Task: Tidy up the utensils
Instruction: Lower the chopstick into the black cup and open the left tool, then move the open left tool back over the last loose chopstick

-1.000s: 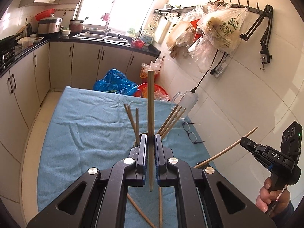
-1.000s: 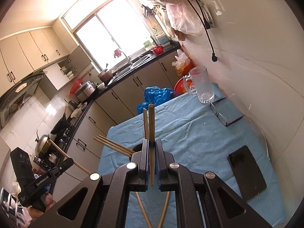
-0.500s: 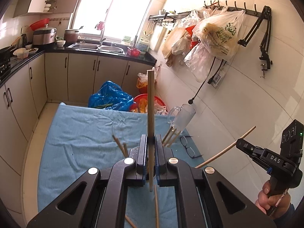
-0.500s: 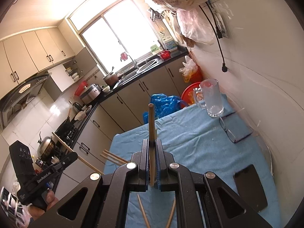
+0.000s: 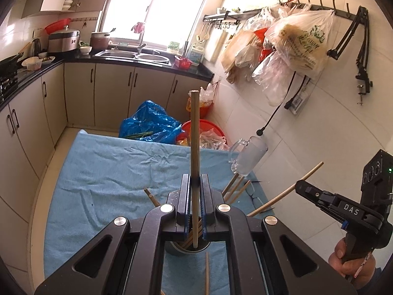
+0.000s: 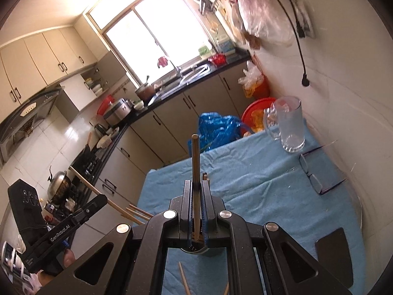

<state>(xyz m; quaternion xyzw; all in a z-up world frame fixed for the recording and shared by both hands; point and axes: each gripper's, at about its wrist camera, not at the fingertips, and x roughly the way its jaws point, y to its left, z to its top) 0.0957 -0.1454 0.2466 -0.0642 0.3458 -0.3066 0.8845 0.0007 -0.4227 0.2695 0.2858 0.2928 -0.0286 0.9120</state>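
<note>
My left gripper (image 5: 195,184) is shut on a wooden chopstick (image 5: 194,132) that stands upright between its pads. Its lower tip hangs over a metal holder (image 5: 173,250) with several chopsticks (image 5: 233,186) leaning out of it. My right gripper (image 6: 195,188) is shut on another upright chopstick (image 6: 195,157), just above the same holder (image 6: 196,249). Each gripper shows in the other's view: the right one (image 5: 316,194) with its stick (image 5: 286,191), the left one (image 6: 94,202) with its stick (image 6: 98,191). Loose chopsticks (image 6: 183,279) lie on the blue cloth (image 5: 105,172).
A glass mug (image 6: 288,127) stands at the table's far right by the wall, with glasses (image 6: 319,175) nearer and a dark phone (image 6: 334,253) at the right edge. A blue bag (image 5: 149,123) and red basket (image 5: 206,127) sit beyond the table. Cabinets run along the left.
Both grippers have moved forward over the table with their chopsticks. The holder and its chopsticks have slid from ahead of the fingers to beneath them. Both grips are unchanged.
</note>
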